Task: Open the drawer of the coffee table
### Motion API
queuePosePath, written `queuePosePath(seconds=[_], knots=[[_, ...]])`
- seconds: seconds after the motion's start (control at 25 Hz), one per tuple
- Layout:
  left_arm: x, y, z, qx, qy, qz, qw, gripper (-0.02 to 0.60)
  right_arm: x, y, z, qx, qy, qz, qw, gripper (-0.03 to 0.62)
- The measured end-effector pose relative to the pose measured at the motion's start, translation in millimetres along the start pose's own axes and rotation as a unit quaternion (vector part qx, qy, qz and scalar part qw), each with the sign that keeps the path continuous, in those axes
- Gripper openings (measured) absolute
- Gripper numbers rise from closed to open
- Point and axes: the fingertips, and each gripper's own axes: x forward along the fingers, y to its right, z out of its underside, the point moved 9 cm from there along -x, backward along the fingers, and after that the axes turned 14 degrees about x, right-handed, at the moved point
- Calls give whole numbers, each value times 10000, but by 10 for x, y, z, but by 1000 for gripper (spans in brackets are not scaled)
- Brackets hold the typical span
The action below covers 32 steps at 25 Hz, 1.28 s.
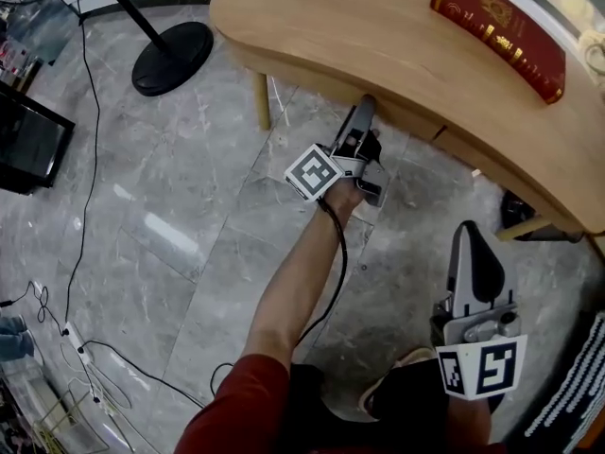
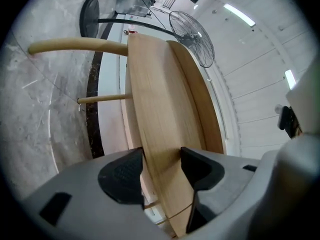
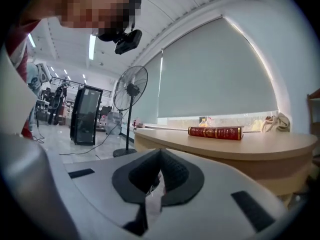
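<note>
The light wooden coffee table [image 1: 378, 36] fills the upper right of the head view, with a red book [image 1: 498, 32] lying on it. My left gripper [image 1: 364, 112] reaches up to the table's front panel [image 1: 406, 112], just below the top. In the left gripper view the jaws of the left gripper [image 2: 162, 169] stand wide, with the edge of the wooden panel [image 2: 160, 109] between the black pads; I cannot tell whether they press on it. My right gripper [image 1: 470, 239] hangs apart by the person's knee, shut, with a white scrap at its pads [image 3: 150, 199].
A wooden table leg [image 1: 263, 100] stands left of my left gripper. A fan's black round base [image 1: 172, 57] sits on the grey marble floor, with cables [image 1: 85, 159] and a black cabinet [image 1: 28, 140] further left. The fan [image 3: 131, 91] shows in the right gripper view.
</note>
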Motion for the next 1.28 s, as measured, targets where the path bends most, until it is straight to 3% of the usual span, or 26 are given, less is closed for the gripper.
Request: queuePosePath(seconds=[0.2, 0.4, 0.64, 0.92, 1.28], knots=[[6, 29, 13, -349, 82, 67, 9993, 228, 1, -55, 42, -167, -154, 157, 9996, -3], [-64, 7, 2, -370, 94, -37, 9993, 205, -44, -96, 27, -189, -155, 179, 9995, -3], [-195, 66, -30, -507, -2, 106, 9987, 186, -94, -9, -37, 587, -58, 51, 9982, -3], [-408, 102, -65, -812, 42, 22, 9967, 170, -124, -13, -37, 1122, 77, -99, 9936, -3], [-606, 162, -71, -1017, 109, -12, 9948, 164, -239, -64, -58, 1082, 208, -117, 9938, -2]])
